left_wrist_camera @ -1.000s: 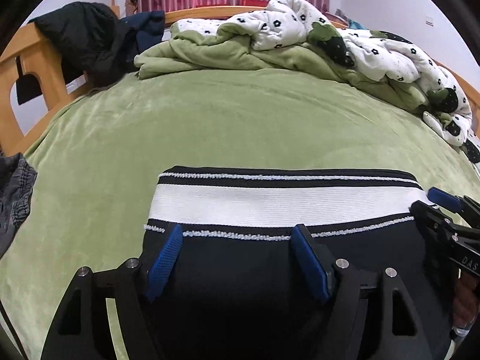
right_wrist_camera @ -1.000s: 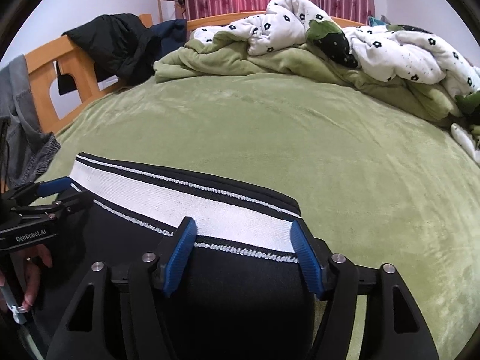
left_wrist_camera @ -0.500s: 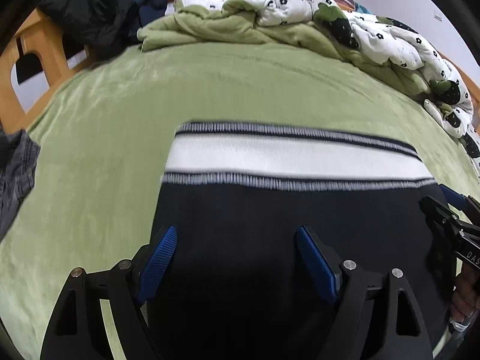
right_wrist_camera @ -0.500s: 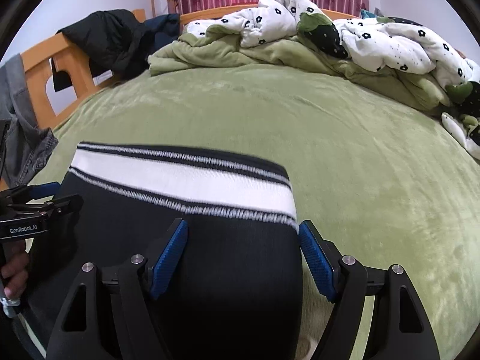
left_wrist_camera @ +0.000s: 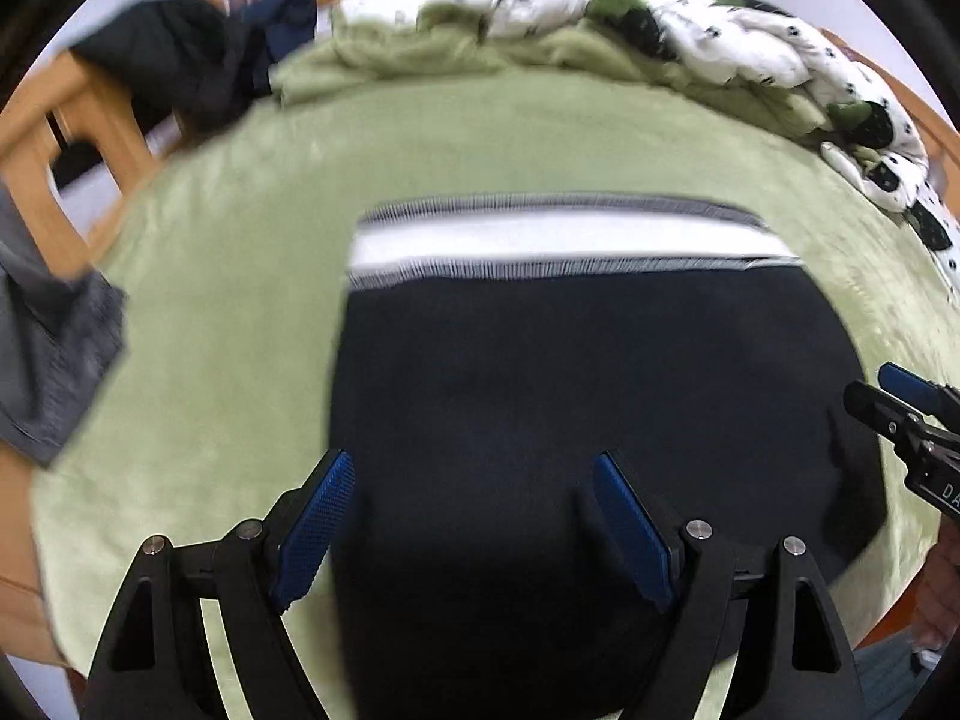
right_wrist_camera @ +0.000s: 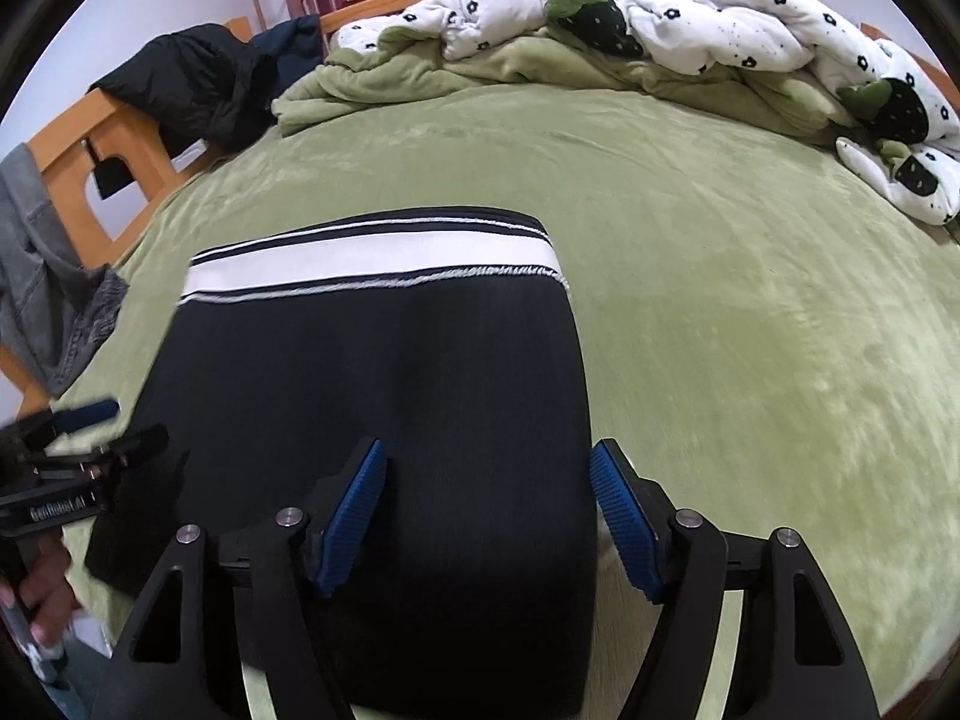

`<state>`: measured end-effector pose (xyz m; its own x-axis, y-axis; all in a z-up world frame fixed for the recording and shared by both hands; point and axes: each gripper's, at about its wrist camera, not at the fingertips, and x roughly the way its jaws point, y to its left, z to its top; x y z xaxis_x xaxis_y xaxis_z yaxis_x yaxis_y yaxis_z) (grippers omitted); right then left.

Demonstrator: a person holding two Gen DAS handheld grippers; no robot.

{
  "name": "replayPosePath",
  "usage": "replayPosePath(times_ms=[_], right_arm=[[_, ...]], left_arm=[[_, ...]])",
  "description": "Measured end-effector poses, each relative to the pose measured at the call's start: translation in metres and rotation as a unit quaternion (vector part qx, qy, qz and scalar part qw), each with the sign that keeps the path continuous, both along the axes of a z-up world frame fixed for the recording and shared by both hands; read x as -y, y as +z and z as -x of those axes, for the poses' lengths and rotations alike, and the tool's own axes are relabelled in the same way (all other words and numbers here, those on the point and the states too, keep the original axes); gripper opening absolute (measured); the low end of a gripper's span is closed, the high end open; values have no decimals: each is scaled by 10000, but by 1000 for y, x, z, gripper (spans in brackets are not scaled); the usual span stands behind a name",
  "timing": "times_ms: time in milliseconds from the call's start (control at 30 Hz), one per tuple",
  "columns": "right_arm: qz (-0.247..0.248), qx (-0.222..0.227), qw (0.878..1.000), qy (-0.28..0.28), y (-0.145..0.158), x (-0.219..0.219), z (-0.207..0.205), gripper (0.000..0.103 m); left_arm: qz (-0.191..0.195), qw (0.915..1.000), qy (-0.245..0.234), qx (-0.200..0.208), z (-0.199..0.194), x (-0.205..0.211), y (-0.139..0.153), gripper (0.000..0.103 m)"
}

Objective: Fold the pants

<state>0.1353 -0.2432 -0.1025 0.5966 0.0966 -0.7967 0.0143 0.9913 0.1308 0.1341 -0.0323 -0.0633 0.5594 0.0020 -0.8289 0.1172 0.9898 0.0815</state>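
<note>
The black pants (left_wrist_camera: 576,396) lie folded flat on the green blanket (left_wrist_camera: 228,324) that covers the bed, with the white waistband (left_wrist_camera: 558,240) at the far end, well ahead of both pairs of jaws.

The left gripper (left_wrist_camera: 474,528) hangs over the near left part of the pants. Its jaws stand wide apart: the left pad is over the left edge of the cloth, the right pad over the black cloth, and they do not pinch it.

The right gripper (right_wrist_camera: 489,519) hangs over the near right part. Its jaws are closing, with the right edge of the pants lying between them, but the pads do not press on the cloth.

Far ahead of the jaws, a crumpled white quilt (right_wrist_camera: 708,18) with dark flowers and a bunched green cover (right_wrist_camera: 432,78) fill the back of the bed. To the left, a black jacket (right_wrist_camera: 186,84) lies over the wooden bed frame (right_wrist_camera: 66,150), and grey jeans (right_wrist_camera: 42,288) hang beside it. Nothing lies on the blanket between the jaws and the waistband except the pants themselves.
</note>
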Motion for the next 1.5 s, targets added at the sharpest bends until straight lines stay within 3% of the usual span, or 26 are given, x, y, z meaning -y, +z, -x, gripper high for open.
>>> replayPosePath(times_ms=[167,333,467,700,733,767,833,933,1500], right_arm=[[138,640,9978,-92,44,4,51,69],[-69,1092,9935,-301,89,16,102,69],[-161,1287,9912,-282,112,16,145,70],[51,1110,9936,-221,115,5,177,70],[98,1077,9939,-229,113,4,180,73],[134,1047,9942,-229,112,3,184,83],[206,1056,9938,-271,108,1,191,91],[333,1074,9933,-270,106,-4,199,95],[393,1268,9909,-210,112,-13,208,97]], left_arm=[[614,9977,76,295,39,-12,37,81],[555,9955,85,764,81,-11,71,81],[832,9927,150,856,109,-23,79,81],[807,9924,203,902,158,-27,68,81],[757,9925,205,933,163,-26,69,81],[723,9924,191,974,168,-25,70,81],[682,9921,143,1039,174,-23,73,81],[709,9898,124,1226,184,-22,80,81],[916,9863,377,1316,192,-35,86,85]])
